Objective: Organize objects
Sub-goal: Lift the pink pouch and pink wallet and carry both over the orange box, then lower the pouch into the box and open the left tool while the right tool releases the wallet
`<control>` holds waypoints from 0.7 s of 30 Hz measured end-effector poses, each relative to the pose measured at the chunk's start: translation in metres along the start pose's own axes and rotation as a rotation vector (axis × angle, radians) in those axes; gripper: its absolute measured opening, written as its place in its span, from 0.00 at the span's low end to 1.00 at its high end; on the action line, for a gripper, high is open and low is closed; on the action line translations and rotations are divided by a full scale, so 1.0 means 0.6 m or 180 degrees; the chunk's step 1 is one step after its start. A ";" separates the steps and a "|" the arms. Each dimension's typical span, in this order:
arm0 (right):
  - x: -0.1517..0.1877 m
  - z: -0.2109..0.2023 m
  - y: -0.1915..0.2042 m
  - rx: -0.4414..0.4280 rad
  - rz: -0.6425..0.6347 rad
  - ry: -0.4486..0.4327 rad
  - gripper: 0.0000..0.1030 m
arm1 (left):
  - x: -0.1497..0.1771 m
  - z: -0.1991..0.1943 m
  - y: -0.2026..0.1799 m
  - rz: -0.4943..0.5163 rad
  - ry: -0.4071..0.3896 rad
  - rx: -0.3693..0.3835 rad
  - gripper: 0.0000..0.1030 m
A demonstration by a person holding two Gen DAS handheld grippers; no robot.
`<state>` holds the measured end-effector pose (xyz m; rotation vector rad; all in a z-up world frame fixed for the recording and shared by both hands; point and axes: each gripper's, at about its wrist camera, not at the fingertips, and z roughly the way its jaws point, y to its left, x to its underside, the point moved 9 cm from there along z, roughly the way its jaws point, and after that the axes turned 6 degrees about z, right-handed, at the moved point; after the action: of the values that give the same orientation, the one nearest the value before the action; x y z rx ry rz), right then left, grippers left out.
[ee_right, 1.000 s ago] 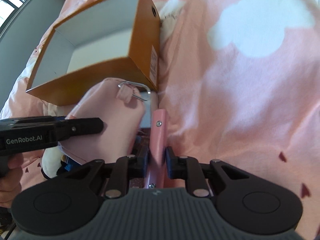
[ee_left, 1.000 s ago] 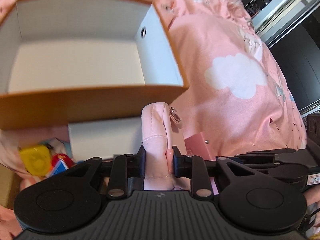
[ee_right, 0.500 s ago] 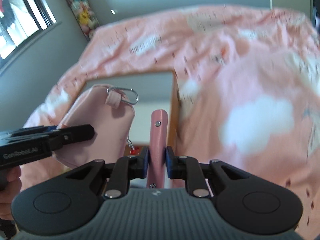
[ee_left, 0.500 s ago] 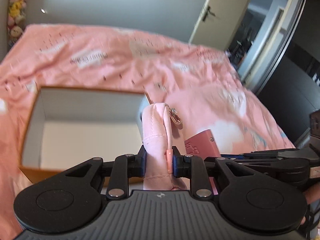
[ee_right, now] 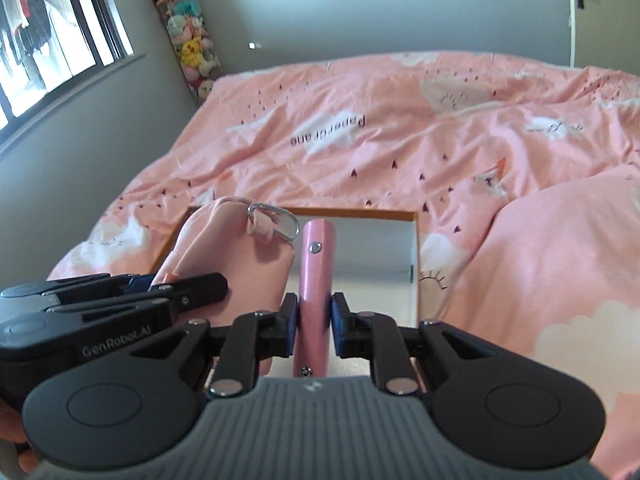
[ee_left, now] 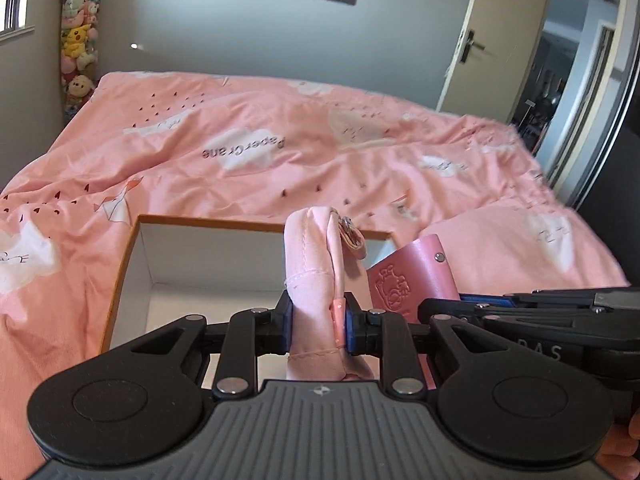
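**Two pink items poised over box**

The left gripper (ee_left: 316, 318) pinches a pink fabric pouch (ee_left: 314, 280); beside it, the right gripper (ee_right: 314, 322) clamps a pink leather wallet (ee_right: 316, 280) edge-up, both apparently bound for the open box (ee_left: 132, 248) just ahead on the bedspread (ee_left: 360, 160).

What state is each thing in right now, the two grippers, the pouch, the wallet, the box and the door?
left gripper: shut on the pink fabric pouch
right gripper: shut on the pink wallet
pink fabric pouch: held upright, clip at top
pink wallet: held edge-on, snapped shut
orange box: open, no lid, inside looks empty
door: open
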<state>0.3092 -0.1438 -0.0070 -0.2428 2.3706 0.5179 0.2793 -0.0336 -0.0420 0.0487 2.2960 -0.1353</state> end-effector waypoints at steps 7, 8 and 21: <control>0.001 0.119 -0.014 0.0160 -0.0181 0.0280 0.17 | 0.027 0.083 0.014 0.0055 0.0216 -0.0080 0.26; 0.001 0.133 -0.019 0.0185 -0.0185 0.0327 0.17 | 0.031 0.094 0.016 0.0061 0.0260 -0.0069 0.26; -0.017 0.227 -0.064 0.0787 -0.0279 0.0498 0.18 | 0.030 0.174 0.046 0.0068 0.0512 0.0151 0.26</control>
<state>0.4093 -0.1197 -0.1046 -0.2811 2.5336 0.1665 0.3469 -0.0179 -0.1266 0.1122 2.4518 -0.1807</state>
